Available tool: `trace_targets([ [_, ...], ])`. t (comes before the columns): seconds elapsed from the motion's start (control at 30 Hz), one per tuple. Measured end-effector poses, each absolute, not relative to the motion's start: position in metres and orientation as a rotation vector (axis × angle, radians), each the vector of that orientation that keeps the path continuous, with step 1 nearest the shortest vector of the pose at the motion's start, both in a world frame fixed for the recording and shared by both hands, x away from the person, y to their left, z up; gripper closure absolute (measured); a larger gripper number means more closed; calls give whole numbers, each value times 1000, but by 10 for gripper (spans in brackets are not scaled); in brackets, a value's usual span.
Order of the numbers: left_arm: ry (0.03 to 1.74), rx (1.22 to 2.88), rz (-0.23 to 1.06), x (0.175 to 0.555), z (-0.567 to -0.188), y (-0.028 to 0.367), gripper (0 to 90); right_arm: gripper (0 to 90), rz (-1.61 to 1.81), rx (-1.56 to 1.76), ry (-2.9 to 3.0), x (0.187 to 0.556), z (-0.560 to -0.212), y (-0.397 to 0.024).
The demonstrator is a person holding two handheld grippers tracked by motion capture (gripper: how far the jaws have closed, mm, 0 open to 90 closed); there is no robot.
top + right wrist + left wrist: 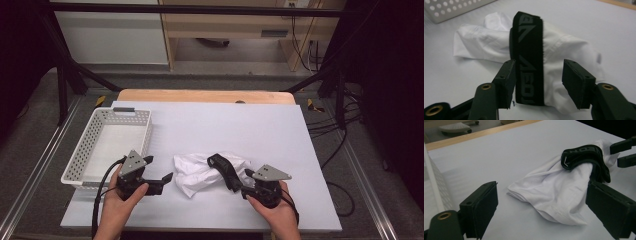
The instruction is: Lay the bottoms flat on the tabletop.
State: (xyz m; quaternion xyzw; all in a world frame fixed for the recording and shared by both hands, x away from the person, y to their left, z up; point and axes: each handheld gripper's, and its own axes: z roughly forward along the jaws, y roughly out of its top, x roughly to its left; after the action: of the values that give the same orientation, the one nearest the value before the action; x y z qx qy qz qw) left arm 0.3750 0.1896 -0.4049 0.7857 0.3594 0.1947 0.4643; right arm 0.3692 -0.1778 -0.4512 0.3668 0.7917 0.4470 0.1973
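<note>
1. The white surface sits on a wooden-edged table inside a dark frame, with grey floor and pale cabinets beyond it. A white perforated basket stands at the surface's left side and looks empty.

2. The thing in hand is a crumpled white garment with a black waistband bearing grey lettering. It lies in a heap on the surface at the near middle, between the two hands and just right of the basket, not in it.

3. The left tongs are held low beside the garment's left edge. In the left gripper view their jaws stand wide apart, with the cloth ahead of them and nothing gripped.

4. The right tongs are at the garment's right end. In the right gripper view the jaws are apart, one on either side of the waistband, which runs up between them. The left jaw looks to be touching the band, the right one stands off over white cloth; no pinch has been made.

5. Judged from this, the work is at its start: the garment is neither spread, folded nor lifted. What seems due is closing the right tongs on the band, taking a second hold with the left, then straightening the cloth or carrying it to the basket.
</note>
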Motion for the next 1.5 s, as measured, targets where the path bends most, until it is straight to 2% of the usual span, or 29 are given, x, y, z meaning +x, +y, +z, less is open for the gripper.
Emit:
trace_targets([
  [0.2, 871, 1958, 459, 374, -411, 182, 103, 303, 1154, 1040, 2249, 375, -460, -162],
  [0.3, 868, 1963, 448, 375, -413, 179, 103, 297, 1115, 1026, 2248, 380, -461, -150],
  [0.37, 866, 1967, 442, 376, -414, 179, 103, 360, 1068, 1013, 2245, 383, -461, -143],
  [0.43, 864, 1977, 434, 377, -415, 178, 103, 478, 1036, 1017, 2234, 386, -461, -138],
  [0.5, 874, 1978, 432, 377, -417, 179, 103, 547, 1030, 1020, 2243, 388, -461, -137],
  [0.57, 877, 1980, 435, 376, -417, 180, 103, 562, 1054, 1030, 2262, 387, -460, -138],
  [0.73, 867, 1971, 464, 370, -412, 178, 106, 740, 1154, 1059, 2282, 375, -455, -146],
  [0.87, 869, 1976, 463, 369, -414, 174, 107, 794, 1221, 1066, 2261, 366, -444, -151],
  [1.1, 855, 2001, 450, 366, -419, 167, 107, 805, 1275, 1157, 2175, 381, -422, -166],
  [1.33, 852, 2022, 434, 366, -424, 163, 107, 795, 1283, 1491, 1996, 423, -438, -218],
  [1.4, 849, 2027, 431, 365, -425, 161, 107, 769, 1273, 1583, 1949, 428, -448, -232],
  [1.5, 843, 2032, 432, 364, -425, 159, 107, 658, 1288, 1623, 1924, 425, -459, -243],
])
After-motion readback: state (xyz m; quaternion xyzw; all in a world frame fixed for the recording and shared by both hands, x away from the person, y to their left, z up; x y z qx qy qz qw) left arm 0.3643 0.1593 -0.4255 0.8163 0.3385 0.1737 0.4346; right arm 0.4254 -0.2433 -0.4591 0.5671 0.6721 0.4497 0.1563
